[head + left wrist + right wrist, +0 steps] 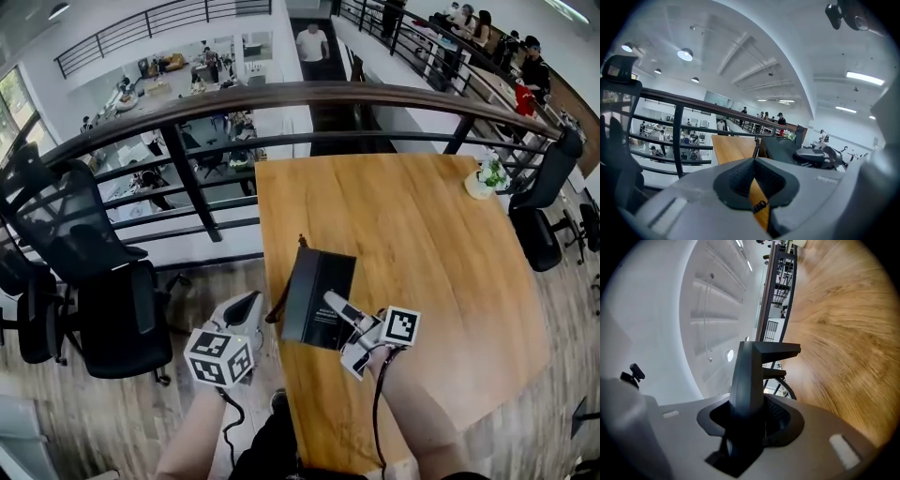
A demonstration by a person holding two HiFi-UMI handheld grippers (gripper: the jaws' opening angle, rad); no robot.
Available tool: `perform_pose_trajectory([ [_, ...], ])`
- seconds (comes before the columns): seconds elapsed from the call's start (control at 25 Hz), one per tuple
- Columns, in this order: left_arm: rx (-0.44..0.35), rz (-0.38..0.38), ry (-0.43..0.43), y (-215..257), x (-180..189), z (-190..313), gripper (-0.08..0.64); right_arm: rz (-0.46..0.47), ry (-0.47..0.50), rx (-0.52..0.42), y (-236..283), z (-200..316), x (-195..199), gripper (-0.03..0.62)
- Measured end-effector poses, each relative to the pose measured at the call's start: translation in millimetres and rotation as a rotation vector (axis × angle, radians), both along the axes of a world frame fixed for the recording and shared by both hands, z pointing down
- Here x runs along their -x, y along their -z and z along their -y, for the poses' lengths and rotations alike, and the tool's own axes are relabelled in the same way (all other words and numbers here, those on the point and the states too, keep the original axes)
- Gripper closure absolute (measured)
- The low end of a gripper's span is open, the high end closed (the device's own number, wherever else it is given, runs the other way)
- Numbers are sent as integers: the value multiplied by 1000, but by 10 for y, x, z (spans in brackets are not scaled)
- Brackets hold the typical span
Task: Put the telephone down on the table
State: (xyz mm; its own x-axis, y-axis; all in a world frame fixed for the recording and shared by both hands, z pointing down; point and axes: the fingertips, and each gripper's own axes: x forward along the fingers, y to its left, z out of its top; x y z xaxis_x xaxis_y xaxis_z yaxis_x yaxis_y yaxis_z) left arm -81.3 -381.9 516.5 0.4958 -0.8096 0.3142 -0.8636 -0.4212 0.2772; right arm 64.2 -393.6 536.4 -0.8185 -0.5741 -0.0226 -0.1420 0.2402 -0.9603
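While the right gripper clamps it, the telephone juts out ahead.

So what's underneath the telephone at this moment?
The wooden table: the telephone, clamped in the right gripper, is over its near left part. The wood directly beneath is covered, so whether the telephone already rests on it or hangs just above cannot be told.
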Motion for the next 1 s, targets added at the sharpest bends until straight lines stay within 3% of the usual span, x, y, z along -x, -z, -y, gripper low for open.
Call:
perform_pose_trajectory([
  [0.56,45,10,18,-156,86,1319,558,-24,74,2,-75,1450,234,430],
  [1.0,49,17,50,-404,132,1756,558,-28,211,-13,-320,2080,410,431],
])
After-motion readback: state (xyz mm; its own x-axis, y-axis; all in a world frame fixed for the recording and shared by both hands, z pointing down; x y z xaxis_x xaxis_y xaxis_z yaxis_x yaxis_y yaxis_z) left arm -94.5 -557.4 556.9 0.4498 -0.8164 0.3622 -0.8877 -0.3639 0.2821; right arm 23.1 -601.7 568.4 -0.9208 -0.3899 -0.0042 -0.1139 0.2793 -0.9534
